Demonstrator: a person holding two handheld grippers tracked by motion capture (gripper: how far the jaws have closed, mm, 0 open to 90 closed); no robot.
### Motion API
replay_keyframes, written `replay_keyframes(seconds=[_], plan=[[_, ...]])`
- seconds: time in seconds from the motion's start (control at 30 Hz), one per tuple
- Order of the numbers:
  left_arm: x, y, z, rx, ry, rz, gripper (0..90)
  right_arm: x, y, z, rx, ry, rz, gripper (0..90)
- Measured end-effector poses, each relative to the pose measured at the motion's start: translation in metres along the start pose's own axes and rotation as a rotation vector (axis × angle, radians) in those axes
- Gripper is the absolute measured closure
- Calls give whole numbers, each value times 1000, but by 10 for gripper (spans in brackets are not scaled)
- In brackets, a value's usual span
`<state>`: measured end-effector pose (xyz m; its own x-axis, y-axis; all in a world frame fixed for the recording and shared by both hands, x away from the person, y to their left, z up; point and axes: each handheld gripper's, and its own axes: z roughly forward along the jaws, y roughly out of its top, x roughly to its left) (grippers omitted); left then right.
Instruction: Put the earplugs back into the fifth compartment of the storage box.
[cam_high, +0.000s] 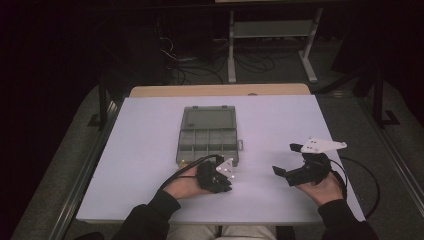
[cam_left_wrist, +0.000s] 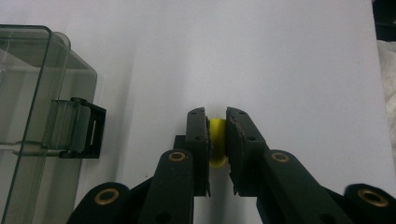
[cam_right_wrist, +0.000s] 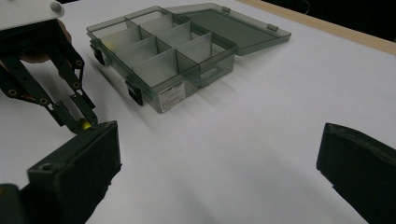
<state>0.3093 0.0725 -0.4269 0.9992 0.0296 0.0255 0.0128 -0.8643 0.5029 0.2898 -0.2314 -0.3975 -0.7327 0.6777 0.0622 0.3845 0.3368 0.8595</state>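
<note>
So the left claw (cam_left_wrist: 216, 140) is clamping a small yellow piece (cam_left_wrist: 216, 142) between its pads, tips pointing down at the white counter (cam_left_wrist: 280, 70). In the left gripper view the piece is sitting pinched tight in the narrow gap, with only its yellow edge peeking out top and bottom, so I can't tell what shape it really is. It's right down at the counter surface, just off the near corner of the box (cam_high: 209, 135). From the right gripper view you can see the same thing from the side: the left claw (cam_right_wrist: 84, 122) is angling down with a yellow dot (cam_right_wrist: 84, 124) at its tips, close to the box's front latches.

The box (cam_right_wrist: 187, 51) is a smoky see-through organizer, lying open with its lid (cam_right_wrist: 233, 25) folded flat out behind it. The tray part is being split by dividers into a grid of small compartments. Most of them are looking bare from here, but there's a faint yellow something (cam_right_wrist: 110, 43) showing in the compartment at the end nearest the left claw. Too dim to say what it is. A white label is sitting on the side wall facing the right claw.

The right claw (cam_high: 289, 162) is hanging wide open, holding nothing, well apart from the box on the right side of the counter, with the hand (cam_high: 322, 187) resting low near the counter's edge.
</note>
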Motion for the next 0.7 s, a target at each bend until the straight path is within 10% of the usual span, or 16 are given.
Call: replay_keyframes(seconds=[0.7], plan=[[15,9,-53,-55,11,-27,808,0,0,0,-2,1,1,0]])
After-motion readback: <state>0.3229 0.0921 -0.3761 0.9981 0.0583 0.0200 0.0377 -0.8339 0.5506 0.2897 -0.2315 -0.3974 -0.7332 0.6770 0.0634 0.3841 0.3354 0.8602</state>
